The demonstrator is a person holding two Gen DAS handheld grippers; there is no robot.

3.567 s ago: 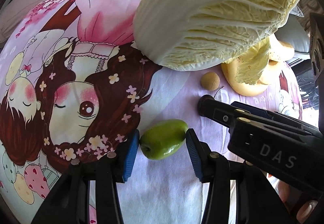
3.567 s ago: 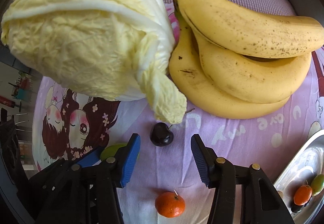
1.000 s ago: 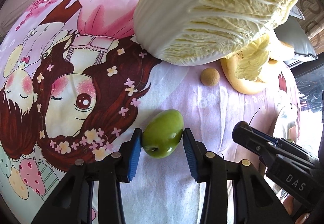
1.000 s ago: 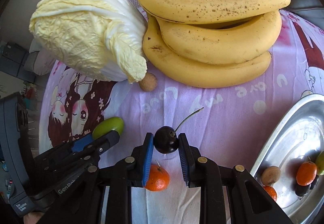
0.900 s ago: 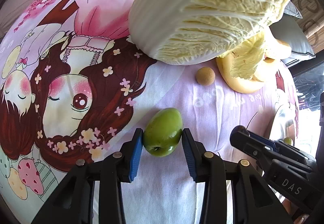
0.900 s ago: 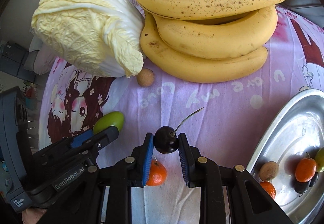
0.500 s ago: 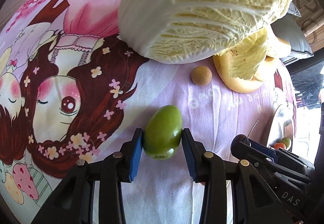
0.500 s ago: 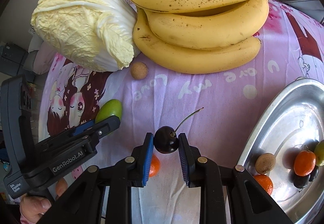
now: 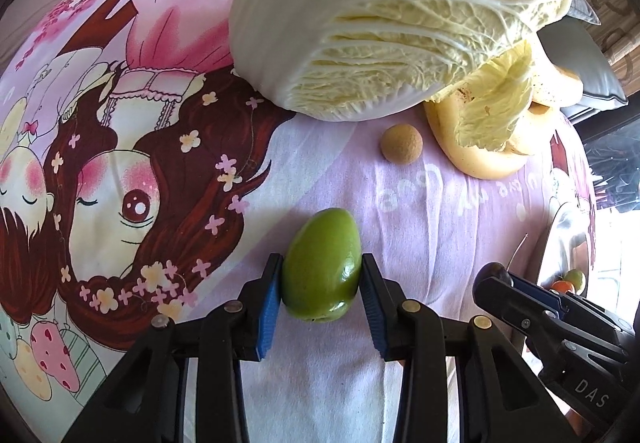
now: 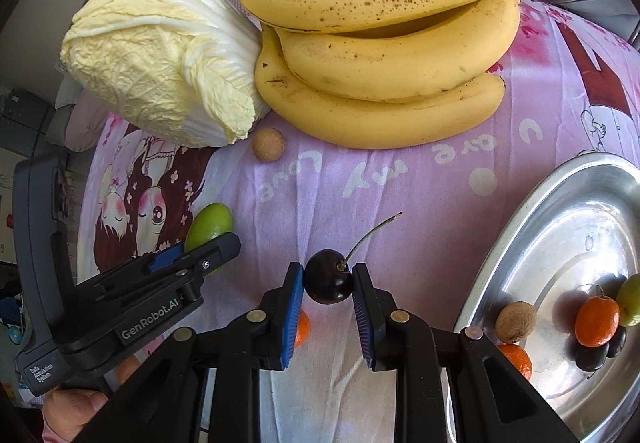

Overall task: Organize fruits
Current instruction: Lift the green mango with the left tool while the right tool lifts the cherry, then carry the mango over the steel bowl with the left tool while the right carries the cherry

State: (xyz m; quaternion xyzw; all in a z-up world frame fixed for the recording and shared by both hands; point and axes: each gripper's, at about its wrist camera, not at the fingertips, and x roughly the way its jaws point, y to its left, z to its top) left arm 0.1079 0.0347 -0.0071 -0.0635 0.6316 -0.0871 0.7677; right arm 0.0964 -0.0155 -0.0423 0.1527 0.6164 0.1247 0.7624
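Left gripper (image 9: 322,293): its blue pads pinch the green fruit (image 9: 322,269) from both sides, above the printed pink cloth (image 9: 420,203).
Right gripper (image 10: 327,293): pressed on the dark cherry (image 10: 329,282), stem pointing up and right.
Metal tray (image 10: 560,211): at the cloth's right edge, just right of the cherry, holding several small fruits.
Brown round fruit (image 10: 268,145): touching no gripper, beside the cabbage (image 10: 160,51) and bananas (image 10: 380,43).
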